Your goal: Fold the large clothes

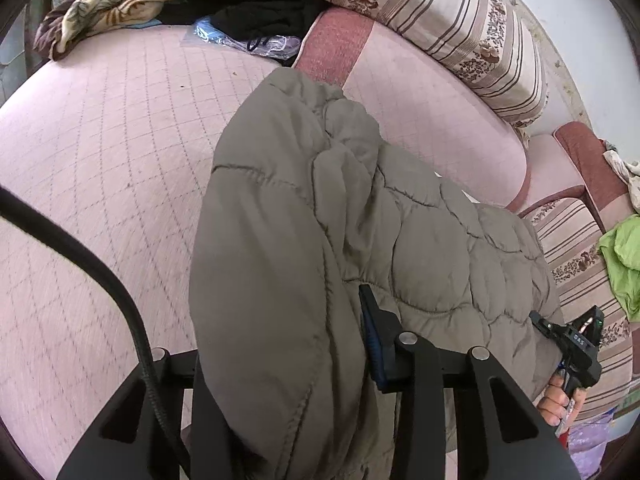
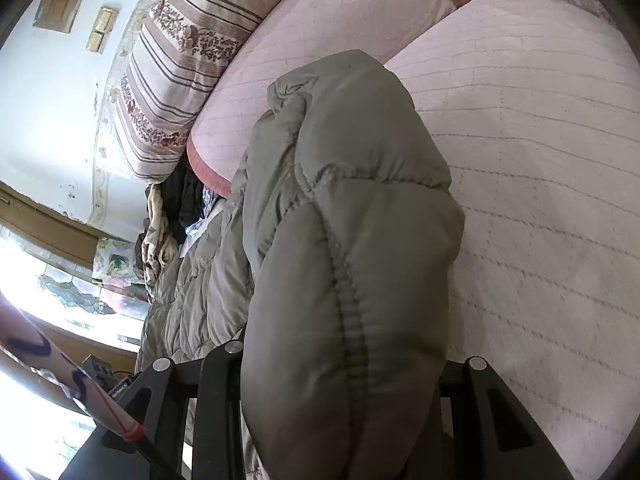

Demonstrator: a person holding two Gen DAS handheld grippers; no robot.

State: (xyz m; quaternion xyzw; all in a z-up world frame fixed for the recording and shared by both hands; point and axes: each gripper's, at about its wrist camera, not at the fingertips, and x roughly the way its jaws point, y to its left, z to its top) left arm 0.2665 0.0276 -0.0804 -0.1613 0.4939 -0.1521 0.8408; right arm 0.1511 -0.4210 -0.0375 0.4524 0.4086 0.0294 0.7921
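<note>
1. Quilted olive-grey jacket (image 1: 320, 220) fills the near field of both wrist views, bunched thickly between each gripper's fingers and draped forward onto the pink sofa seat (image 1: 100, 160).
2. Left gripper (image 1: 280, 360): jaws closed onto a fat fold of the jacket. One blue-padded finger (image 1: 374, 344) shows against the fabric; the other is buried under it.
3. Right gripper (image 2: 340, 380): also clamped on the jacket, a puffy seam panel bulging out between the jaws. Its fingertips are hidden by the fabric. The left view shows this tool at the jacket's far edge.
4. Jacket location: partly lifted, the rest trailing across the seat toward the striped back cushions (image 1: 440, 12).
5. Likely step: carrying one edge over to make a fold. Early in the task; no flat fold visible yet.
6. Risks:
   - Slick padded fabric can creep out of the jaws under its own weight.
   - Grip on a bunch rather than a clean edge makes a lumpy, skewed fold.
   - Uneven travel between the two hands would twist the garment.
   - Trailing part could drag into the clutter pile (image 1: 240, 12) at the sofa's far end.
7. Count: one jacket, two grippers, one dark garment heap, one patterned blanket (image 1: 100, 4), one green cloth (image 1: 624, 264) at the right edge.
</note>
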